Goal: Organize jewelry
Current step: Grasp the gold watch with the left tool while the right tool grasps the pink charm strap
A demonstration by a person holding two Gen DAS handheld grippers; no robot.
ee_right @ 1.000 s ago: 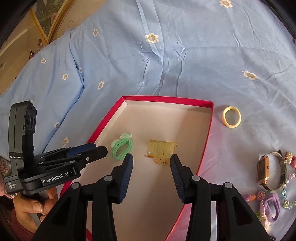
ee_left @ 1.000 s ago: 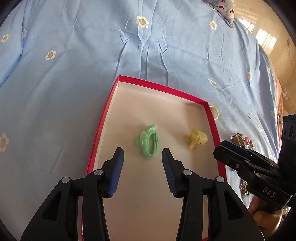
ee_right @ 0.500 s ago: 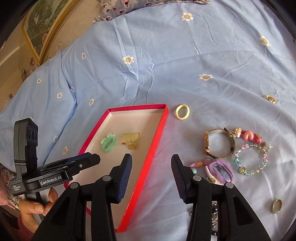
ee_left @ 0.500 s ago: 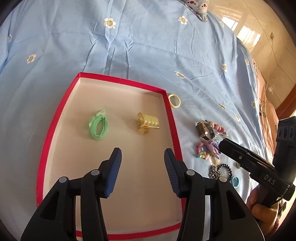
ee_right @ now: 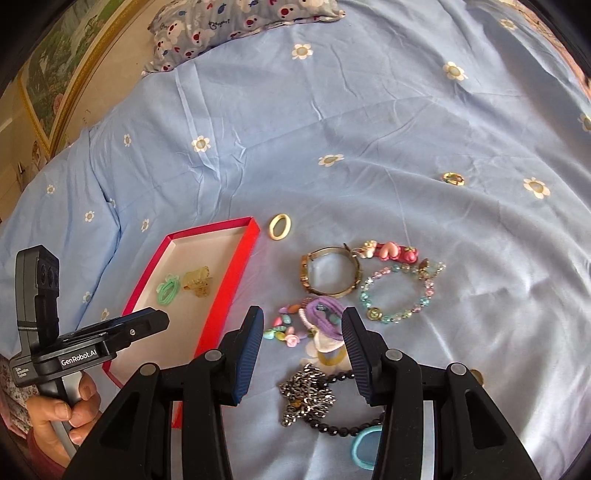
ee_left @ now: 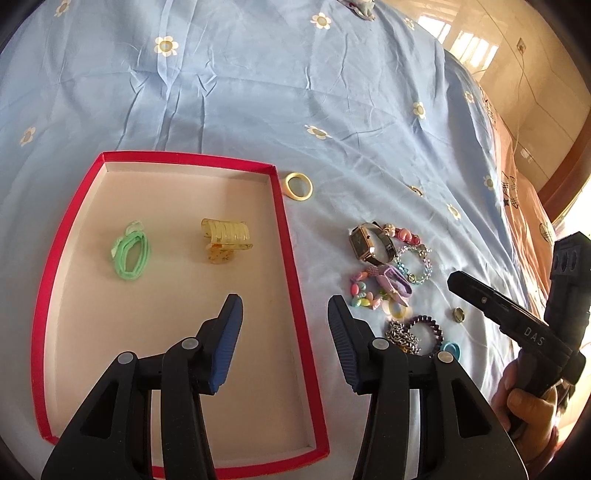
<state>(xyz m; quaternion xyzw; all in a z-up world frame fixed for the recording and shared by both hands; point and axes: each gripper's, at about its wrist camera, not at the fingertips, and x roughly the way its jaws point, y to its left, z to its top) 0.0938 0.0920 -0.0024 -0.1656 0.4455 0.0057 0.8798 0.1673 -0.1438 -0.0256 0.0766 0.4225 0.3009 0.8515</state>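
A red-rimmed box [ee_left: 284,229] [ee_right: 229,280] lies on the blue bedsheet. It holds a green hair tie [ee_left: 130,256] [ee_right: 168,290] and a yellow hair claw [ee_left: 225,240] [ee_right: 197,282]. To its right lies a pile of jewelry: a watch [ee_left: 369,243] [ee_right: 328,275], a bead bracelet [ee_right: 400,291], a purple hair tie [ee_right: 325,312], a chain [ee_right: 306,393] and a cream ring [ee_left: 298,185] [ee_right: 280,227]. My left gripper [ee_left: 284,325] is open and empty over the box's right rim. My right gripper [ee_right: 303,345] is open and empty over the pile.
A small gold ring [ee_right: 453,179] lies apart on the sheet to the far right. A blue hair tie [ee_right: 364,445] lies at the near end of the pile. A patterned pillow [ee_right: 236,26] sits at the bed's far end.
Both grippers have drawn back and swung right, away from the box interior. The jewelry pile has come into view under the right gripper. Both stay open and empty.
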